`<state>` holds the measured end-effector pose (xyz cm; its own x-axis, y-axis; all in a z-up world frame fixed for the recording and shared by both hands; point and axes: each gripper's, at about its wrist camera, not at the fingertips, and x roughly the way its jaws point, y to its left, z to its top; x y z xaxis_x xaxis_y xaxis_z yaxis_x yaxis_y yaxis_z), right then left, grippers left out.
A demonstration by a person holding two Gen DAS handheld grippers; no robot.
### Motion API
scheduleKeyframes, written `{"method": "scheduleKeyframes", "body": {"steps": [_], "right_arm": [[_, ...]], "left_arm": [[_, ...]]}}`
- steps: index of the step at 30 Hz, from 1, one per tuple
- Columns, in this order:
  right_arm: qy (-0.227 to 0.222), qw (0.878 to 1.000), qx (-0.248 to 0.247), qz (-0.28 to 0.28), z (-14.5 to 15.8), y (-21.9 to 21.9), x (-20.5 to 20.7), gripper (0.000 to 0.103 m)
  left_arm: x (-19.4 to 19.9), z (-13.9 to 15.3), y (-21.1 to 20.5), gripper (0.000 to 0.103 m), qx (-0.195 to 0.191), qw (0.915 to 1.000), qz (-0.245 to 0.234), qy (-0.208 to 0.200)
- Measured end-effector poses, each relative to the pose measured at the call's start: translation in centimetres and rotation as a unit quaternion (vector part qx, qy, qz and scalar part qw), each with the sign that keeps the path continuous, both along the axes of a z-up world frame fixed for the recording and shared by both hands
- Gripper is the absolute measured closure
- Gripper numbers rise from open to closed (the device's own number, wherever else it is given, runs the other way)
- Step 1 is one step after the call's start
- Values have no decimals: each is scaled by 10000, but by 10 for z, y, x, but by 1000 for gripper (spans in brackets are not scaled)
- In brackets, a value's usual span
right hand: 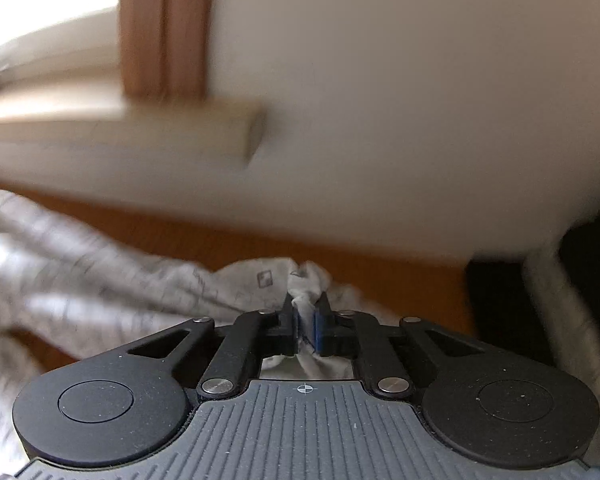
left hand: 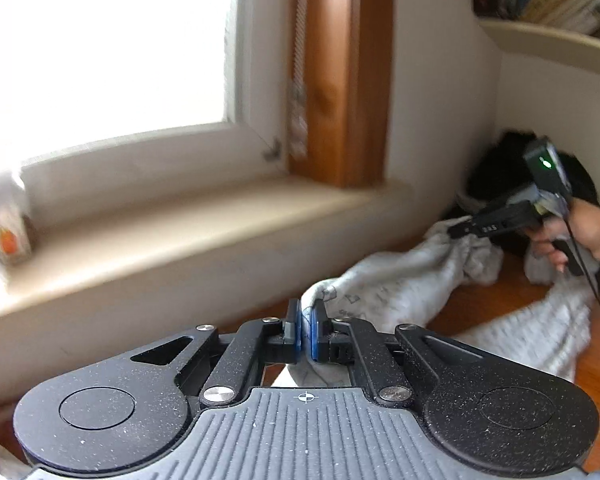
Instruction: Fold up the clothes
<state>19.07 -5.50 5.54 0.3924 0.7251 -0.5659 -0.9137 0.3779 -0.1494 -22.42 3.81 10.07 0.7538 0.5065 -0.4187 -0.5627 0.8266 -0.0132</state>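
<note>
Both jaws are pinched tight on the grey garment [left hand: 384, 284].

Your left gripper [left hand: 305, 330] and right gripper [right hand: 307, 324] each clamp a bunched edge; the cloth hangs between them, below the window sill [left hand: 204, 216], over the wooden floor [left hand: 484, 304].

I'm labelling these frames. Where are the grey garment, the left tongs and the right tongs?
grey garment [left hand: 396, 280]: left wrist view, on the stretched cloth.
left tongs [left hand: 305, 330]: left wrist view, midway between the fingertips.
right tongs [right hand: 307, 320]: right wrist view, midway between the fingertips.
</note>
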Motion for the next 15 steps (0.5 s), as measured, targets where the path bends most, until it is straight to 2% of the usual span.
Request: {"method": "scheduleKeyframes", "body": {"steps": [2,4,6,8,10,12,13,15], "right_arm": [[-349,9945,913,-375,23,-9,-6,96],[-536,9863,1438,-597,36,-22,-14,96],[-698,9762,1895,-791,47,-36,-22,95],[-426,9807,1735,-795,43,-49,-19,87],[10,9895,1266,-690,30,-60,-9,65],[187,9928,922,-739,13,-74,2,63],[325,9923,842,-849,7,-81,10,59],[767,9887,853,-970,-1,-94,28,57]], "left_arm": [[-7,18,1,99,157,9995,104,-238],[-13,35,2,99,306,9983,184,-453],[-13,42,-10,99,374,9983,11,-439],[-14,41,-24,99,394,9985,-188,-337],[-14,27,-33,99,250,9988,-387,-156],[-12,9,-36,98,74,9988,-481,25],[-11,-1,-36,98,-12,9986,-512,104],[-10,-20,-33,98,-181,9981,-549,192]]}}
